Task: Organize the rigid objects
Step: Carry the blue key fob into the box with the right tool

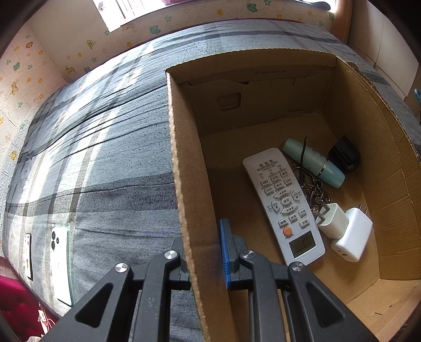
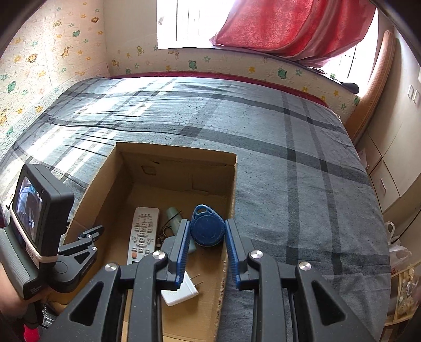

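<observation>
An open cardboard box (image 1: 184,163) stands on the bed; it also shows in the right wrist view (image 2: 234,189). Inside lie a white remote (image 1: 284,205), a teal tube (image 1: 313,161), a key bunch (image 1: 313,189), two white chargers (image 1: 350,234) and a black object (image 1: 343,154). My right gripper (image 2: 206,234) is shut on a blue key fob (image 2: 206,226), held above the box's right side. My left gripper (image 1: 204,252) straddles the box's left wall, jaws closed on it, seen from outside in the right wrist view (image 2: 89,236).
The bed has a grey plaid sheet (image 2: 289,147). Two white phones (image 1: 60,263) lie on it at the left edge. Patterned walls border the bed; cabinets (image 2: 392,168) stand at the right, a red curtain (image 2: 289,23) hangs behind.
</observation>
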